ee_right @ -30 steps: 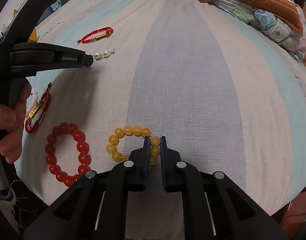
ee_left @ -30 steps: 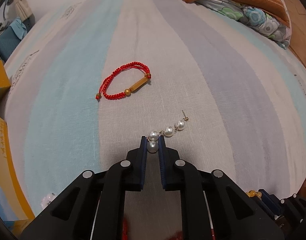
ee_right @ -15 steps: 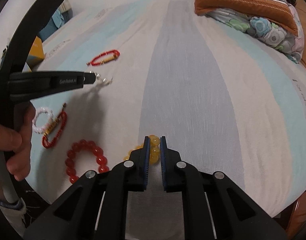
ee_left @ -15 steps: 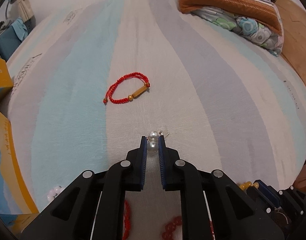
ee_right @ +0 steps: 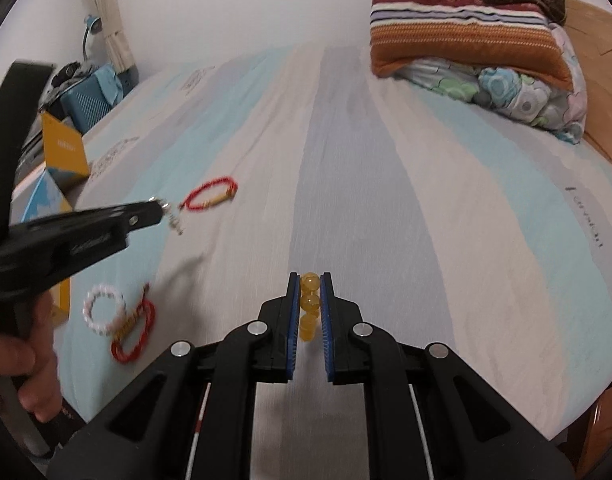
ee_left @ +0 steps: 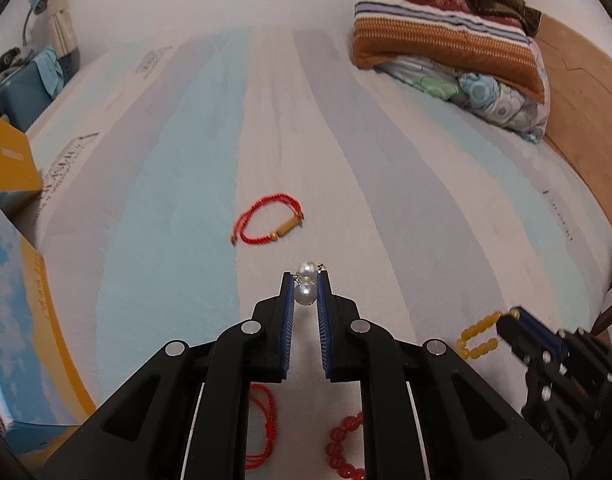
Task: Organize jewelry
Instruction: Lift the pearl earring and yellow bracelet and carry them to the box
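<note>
Both pieces now lifted off the bedsheet (ee_left: 385,200): left gripper (ee_left: 306,286) pinches the pearl earring (ee_left: 306,292), dangling short of the red cord bracelet (ee_left: 270,220); right gripper (ee_right: 309,294) pinches the amber bead bracelet (ee_right: 309,304), hanging down.

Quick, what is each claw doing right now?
Left claw: closed on the pearl earring.
Right claw: closed on the yellow bead bracelet.

Soft indoor light is falling evenly while fisheye curvature is bending dark corners and motion blur is smearing the striped bedsheet (ee_right: 345,160).
</note>
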Demonstrator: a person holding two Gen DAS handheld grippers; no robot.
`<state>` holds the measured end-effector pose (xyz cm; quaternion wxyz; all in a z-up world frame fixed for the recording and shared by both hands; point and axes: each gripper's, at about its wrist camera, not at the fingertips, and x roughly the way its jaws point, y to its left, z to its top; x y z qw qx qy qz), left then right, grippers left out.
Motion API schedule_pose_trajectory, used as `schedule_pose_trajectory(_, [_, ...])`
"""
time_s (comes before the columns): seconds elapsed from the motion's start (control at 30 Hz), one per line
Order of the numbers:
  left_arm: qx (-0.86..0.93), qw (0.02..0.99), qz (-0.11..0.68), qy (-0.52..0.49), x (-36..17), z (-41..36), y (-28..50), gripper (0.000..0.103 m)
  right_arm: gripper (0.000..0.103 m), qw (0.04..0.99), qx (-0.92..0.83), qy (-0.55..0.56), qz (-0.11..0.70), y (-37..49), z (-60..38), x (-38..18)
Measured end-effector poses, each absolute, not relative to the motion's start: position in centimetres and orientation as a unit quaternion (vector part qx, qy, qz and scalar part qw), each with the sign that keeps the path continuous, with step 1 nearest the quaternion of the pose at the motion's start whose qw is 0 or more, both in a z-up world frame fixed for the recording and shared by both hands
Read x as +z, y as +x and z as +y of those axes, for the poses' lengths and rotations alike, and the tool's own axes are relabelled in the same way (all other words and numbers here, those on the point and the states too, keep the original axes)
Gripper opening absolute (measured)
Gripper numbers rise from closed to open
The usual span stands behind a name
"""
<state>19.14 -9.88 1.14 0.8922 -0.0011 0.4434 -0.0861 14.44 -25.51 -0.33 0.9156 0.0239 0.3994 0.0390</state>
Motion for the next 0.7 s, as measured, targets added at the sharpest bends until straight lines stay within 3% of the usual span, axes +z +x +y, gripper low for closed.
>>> schedule_pose_trajectory(0.7, [-0.062,0.912,0.406,-0.006,5.0,-6.5,18.3,0.011,0.009,0.927,0.023,0.022,0.374,18.2,-24.7,3.2])
